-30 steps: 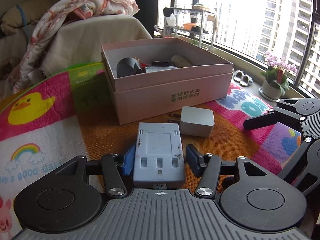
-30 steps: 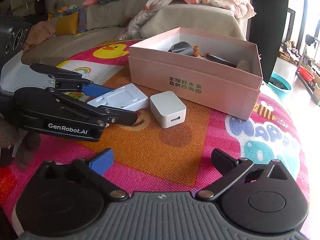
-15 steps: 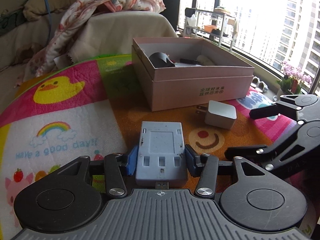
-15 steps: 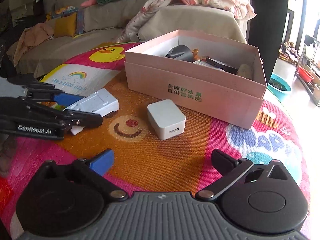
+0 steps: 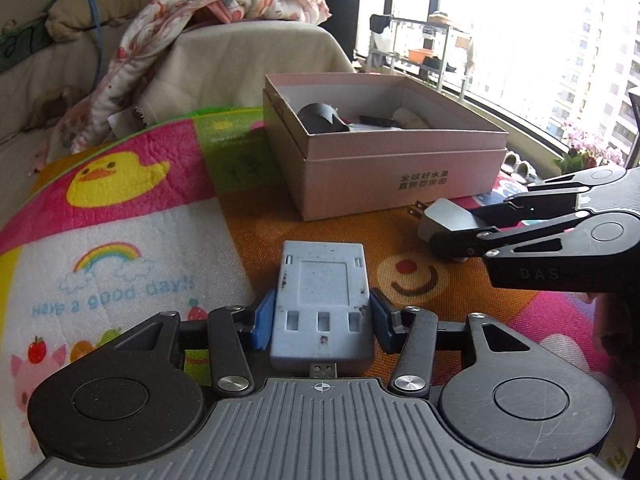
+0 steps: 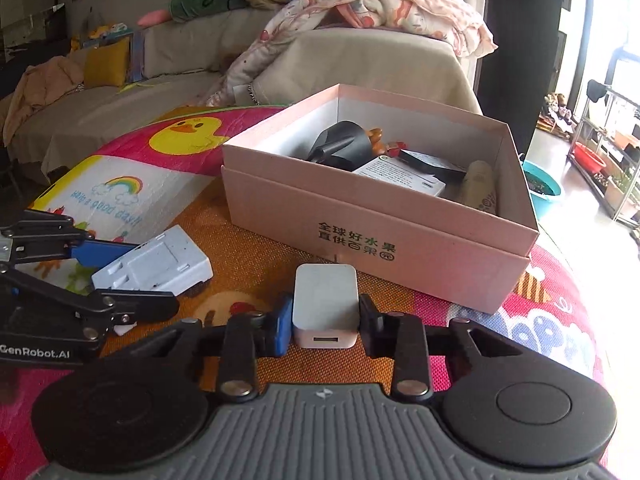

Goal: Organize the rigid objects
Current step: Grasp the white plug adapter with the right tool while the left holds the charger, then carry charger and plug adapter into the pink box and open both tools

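Observation:
My left gripper (image 5: 322, 324) is shut on a flat grey-blue battery charger (image 5: 322, 300) with a USB plug at its near end; it also shows in the right wrist view (image 6: 154, 262). My right gripper (image 6: 324, 320) is shut on a white cube wall adapter (image 6: 325, 304), which the left wrist view shows by its prongs (image 5: 444, 220). An open pink cardboard box (image 6: 380, 240) stands just behind on the play mat, holding a black object (image 6: 340, 144), a white card and other items.
A colourful play mat (image 5: 120, 240) with duck and rainbow prints covers the surface. A sofa with a draped blanket (image 5: 224, 4) is behind the box. A window, a shelf rack and a flower pot (image 5: 588, 156) are at the right.
My right gripper has moved in and closed on the white adapter, which lay free before. My left gripper closed on the charger and pulled back from the box with it.

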The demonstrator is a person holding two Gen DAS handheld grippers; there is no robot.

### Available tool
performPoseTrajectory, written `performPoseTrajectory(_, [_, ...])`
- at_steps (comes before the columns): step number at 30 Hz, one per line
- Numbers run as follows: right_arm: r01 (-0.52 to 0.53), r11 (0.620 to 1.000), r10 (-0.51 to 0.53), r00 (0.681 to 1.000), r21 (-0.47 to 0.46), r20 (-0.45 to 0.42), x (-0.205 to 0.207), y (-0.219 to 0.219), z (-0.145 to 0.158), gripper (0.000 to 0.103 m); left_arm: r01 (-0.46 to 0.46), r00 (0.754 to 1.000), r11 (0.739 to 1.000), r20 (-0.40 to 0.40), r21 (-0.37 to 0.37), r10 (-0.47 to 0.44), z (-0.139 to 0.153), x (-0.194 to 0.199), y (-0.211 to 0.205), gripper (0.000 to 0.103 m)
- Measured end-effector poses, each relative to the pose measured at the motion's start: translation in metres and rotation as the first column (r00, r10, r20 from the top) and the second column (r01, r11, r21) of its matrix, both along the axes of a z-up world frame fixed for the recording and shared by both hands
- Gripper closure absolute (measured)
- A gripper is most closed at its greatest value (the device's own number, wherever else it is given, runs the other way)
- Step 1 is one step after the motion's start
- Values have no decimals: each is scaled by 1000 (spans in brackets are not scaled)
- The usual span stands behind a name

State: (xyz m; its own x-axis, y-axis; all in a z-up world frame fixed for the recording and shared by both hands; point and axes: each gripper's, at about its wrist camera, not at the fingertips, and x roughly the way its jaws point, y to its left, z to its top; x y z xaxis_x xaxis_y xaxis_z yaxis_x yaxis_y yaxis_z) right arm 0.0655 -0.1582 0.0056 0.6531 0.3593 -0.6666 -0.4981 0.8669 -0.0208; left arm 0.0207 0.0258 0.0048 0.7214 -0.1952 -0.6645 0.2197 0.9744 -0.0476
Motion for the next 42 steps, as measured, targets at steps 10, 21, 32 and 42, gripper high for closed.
performPoseTrajectory(10, [7, 1000, -7, 1000, -21, 21, -30, -20, 0, 70, 28, 1000, 999, -2, 23, -28, 3, -2, -9, 50])
performPoseTrajectory(21, [27, 999, -27, 1000, 32, 8, -57, -57, 27, 70, 231, 970, 973, 76, 2, -230, 34, -42, -29, 50])
performPoseTrajectory(32, [118, 970, -176, 944, 214, 280, 14, -75, 139, 70, 217, 938, 972, 295, -87, -183, 164, 131, -37, 50])
performPoseTrajectory(42, [90, 988, -114, 974, 126, 194, 83, -23, 72, 64, 131, 991, 989, 29, -71, -130, 64, 232, -46, 51])
